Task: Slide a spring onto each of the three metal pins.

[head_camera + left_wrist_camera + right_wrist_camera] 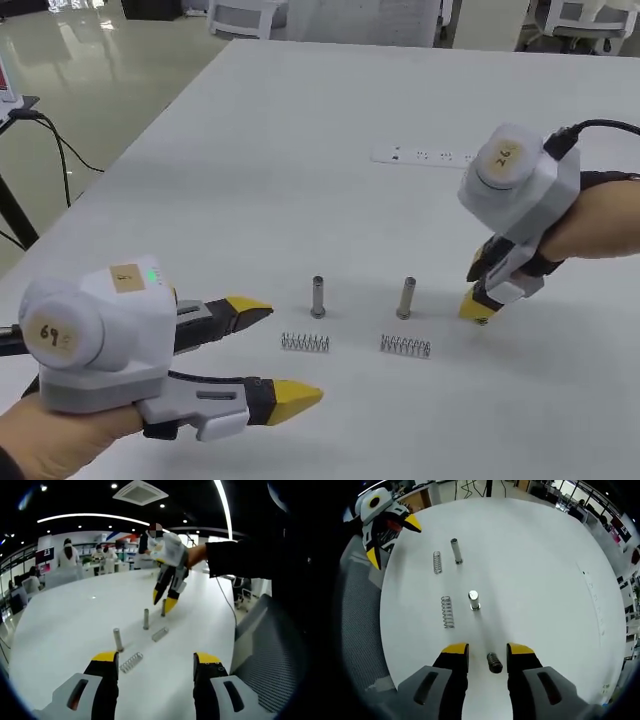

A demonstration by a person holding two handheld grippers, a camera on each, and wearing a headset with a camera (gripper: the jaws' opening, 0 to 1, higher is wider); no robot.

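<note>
Loosely coiled wire springs (305, 343) lie beside smooth cylindrical pins (318, 297).

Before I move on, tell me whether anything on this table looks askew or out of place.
Nothing stands out. Two bare pins stand upright, springs lying flat beside them; the third pin, spring on it, stands between the right gripper's open jaws.

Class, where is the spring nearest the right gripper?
In the right gripper view, the spring stands upright between the right gripper's open jaws, the middle pin next beyond it.
</note>
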